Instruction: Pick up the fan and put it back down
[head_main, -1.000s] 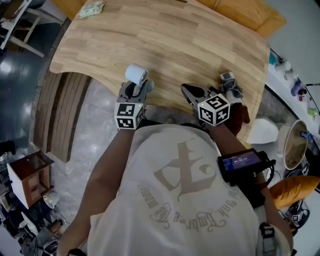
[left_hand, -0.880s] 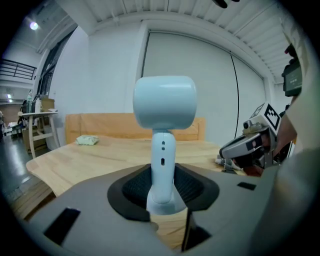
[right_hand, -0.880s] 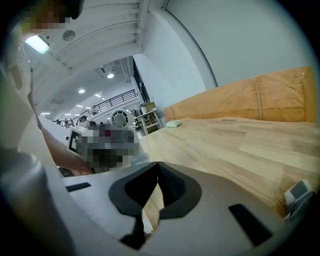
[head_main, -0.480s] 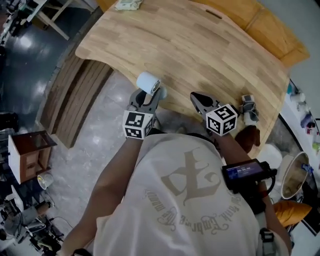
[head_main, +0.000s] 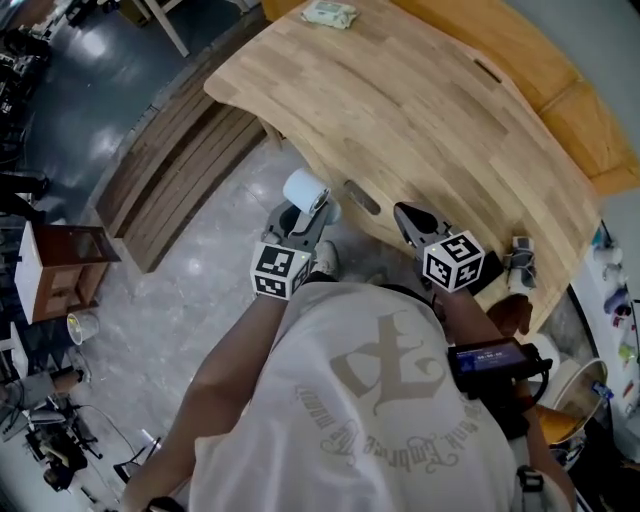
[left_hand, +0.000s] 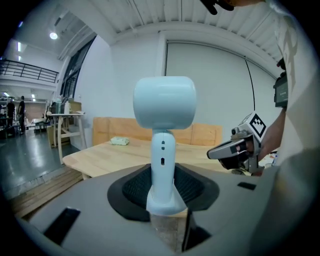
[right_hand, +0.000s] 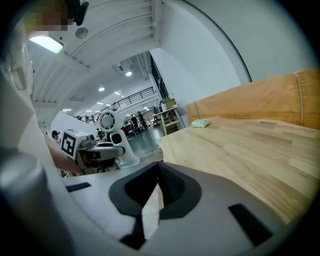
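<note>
One fan (left_hand: 164, 107) is gripped by its stem in the left gripper (left_hand: 162, 200), beyond the table (head_main: 430, 110) edge; the right gripper (right_hand: 151, 202) is closed on nothing

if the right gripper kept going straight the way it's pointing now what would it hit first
Most likely the wooden table. The right gripper, shut and empty, points slightly down across the tabletop near its curved edge, and nothing stands in that line. Depth is unclear, so exactly where it would touch down cannot be told.
</note>
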